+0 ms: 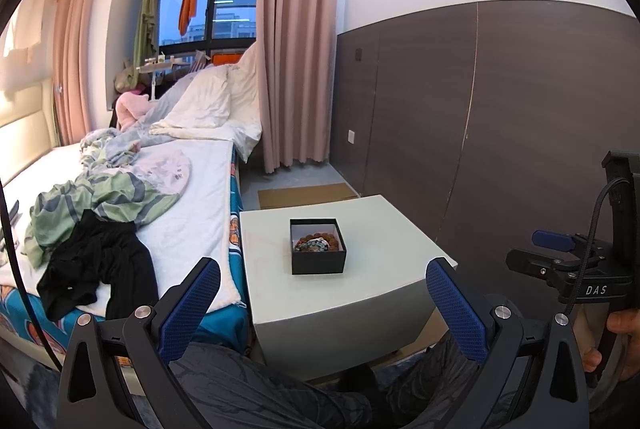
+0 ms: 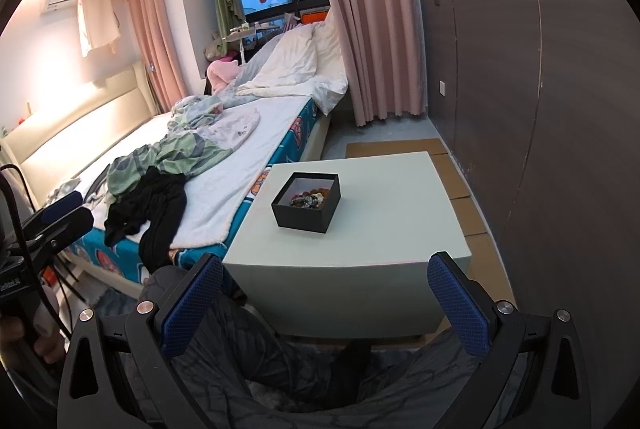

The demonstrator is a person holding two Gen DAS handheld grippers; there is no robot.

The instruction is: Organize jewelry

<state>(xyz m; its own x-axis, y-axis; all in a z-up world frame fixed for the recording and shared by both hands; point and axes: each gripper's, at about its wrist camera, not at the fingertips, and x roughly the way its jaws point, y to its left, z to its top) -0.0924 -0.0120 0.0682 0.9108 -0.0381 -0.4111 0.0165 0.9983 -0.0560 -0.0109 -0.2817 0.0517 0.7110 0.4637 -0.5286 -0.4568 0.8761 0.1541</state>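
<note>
A small black box [image 1: 318,247] with its lid off sits near the middle of a pale, square surface [image 1: 384,249]. Inside the box, on a light lining, lies a heap of jewelry [image 1: 319,243]: a ring of brown beads around darker, mixed-colour pieces. The box stands alone on the surface, well back from the near edge.

The left gripper [image 1: 322,303] hangs in front of the surface with its blue-padded fingers [image 1: 191,309] spread wide and nothing between them. The right gripper [image 2: 325,303] is likewise spread wide and carries nothing, held low before the near edge of the surface. Both are well apart from the box.

A bed [image 1: 192,189] with a white sheet runs along the left side of the surface, strewn with a black garment [image 1: 100,269] and green striped clothing [image 1: 100,205]. Pink curtains [image 1: 296,37] hang beyond, and a dark wood-panelled wall [image 1: 500,117] rises on the right
</note>
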